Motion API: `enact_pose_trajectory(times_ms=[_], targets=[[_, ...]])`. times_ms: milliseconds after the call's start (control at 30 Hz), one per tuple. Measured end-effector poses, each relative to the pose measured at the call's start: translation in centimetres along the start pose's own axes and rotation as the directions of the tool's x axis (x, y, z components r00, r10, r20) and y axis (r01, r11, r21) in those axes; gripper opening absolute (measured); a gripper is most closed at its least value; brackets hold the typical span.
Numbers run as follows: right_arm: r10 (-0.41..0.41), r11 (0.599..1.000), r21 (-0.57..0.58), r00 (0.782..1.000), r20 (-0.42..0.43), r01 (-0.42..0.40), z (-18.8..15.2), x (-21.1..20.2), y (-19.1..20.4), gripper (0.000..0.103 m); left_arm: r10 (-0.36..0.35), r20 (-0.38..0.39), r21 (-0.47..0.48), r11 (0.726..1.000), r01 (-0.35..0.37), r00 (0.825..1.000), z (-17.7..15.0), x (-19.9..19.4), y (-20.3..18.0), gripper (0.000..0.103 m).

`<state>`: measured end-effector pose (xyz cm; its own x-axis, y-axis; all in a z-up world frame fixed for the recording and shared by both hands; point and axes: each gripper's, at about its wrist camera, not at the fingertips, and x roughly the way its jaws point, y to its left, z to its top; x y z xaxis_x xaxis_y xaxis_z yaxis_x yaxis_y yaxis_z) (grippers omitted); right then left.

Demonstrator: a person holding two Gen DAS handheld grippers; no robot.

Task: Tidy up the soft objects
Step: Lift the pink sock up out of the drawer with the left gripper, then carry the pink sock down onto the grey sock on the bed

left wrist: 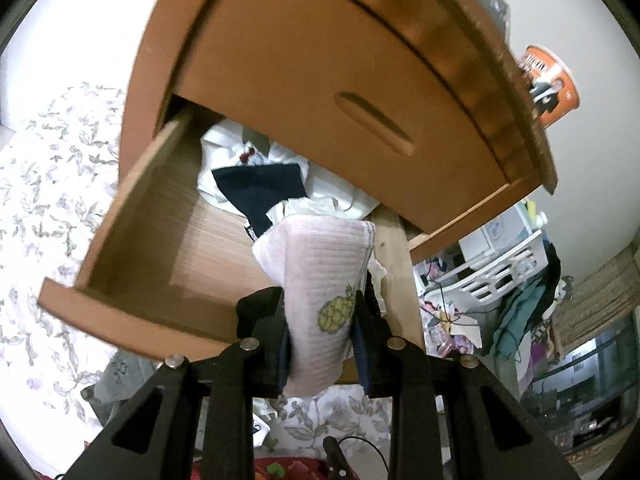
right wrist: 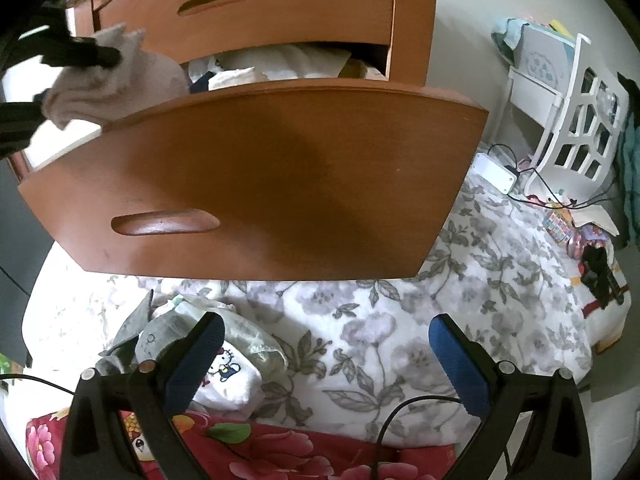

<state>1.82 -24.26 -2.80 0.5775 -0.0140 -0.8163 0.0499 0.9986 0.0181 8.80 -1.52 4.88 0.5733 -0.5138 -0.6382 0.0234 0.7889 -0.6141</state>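
Above the open wooden drawer (left wrist: 132,236), whose floor lies forward of and below the left gripper (left wrist: 320,332), a pale pink sock (left wrist: 324,280) with a yellow pineapple print hangs clenched between the blue pads, its long axis running straight out ahead toward the folded white and navy clothes (left wrist: 260,184) at the drawer's back. The left hand is nearer; the right gripper (right wrist: 326,364) hovers low over the flowered bedspread (right wrist: 420,320), jaws spread wide and empty.

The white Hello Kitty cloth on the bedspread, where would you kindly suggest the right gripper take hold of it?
Grip the Hello Kitty cloth at its folded near edge, coming from above. It lies flat on the floral bedspread beside the open right gripper, so a top-down pinch can gather a fold.
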Motion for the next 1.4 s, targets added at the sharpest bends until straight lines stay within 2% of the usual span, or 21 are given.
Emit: enact_pose_trajectory(times_ms=[367, 733, 967, 1400], targets=[[-0.027, 0.999, -0.027, 1.0, -0.001, 0.027, 0.0, 0.0, 0.5, 0.103, 0.005, 0.109, 0.034, 0.999, -0.009, 0.994, 0.0, -5.6, -0.2, 0.028], [-0.037, 0.999, -0.017, 0.999, 0.029, 0.037, 0.1, -0.6, 0.6, 0.103, 0.0, 0.205, 0.05, 0.999, -0.01, 0.979, -0.5, -11.1, -0.2, 0.028], [-0.047, 0.998, -0.027, 0.997, 0.063, 0.049, 0.0, -1.4, 0.9, 0.103, 0.013, 0.222, 0.054, 0.998, -0.026, 0.975, -1.4, -13.1, 0.2, 0.028], [-0.053, 0.997, -0.046, 0.992, 0.118, 0.059, 0.0, -2.6, 1.5, 0.103, 0.049, 0.206, 0.03, 0.998, -0.057, 0.977, -3.9, -15.1, 2.1, 0.028]])
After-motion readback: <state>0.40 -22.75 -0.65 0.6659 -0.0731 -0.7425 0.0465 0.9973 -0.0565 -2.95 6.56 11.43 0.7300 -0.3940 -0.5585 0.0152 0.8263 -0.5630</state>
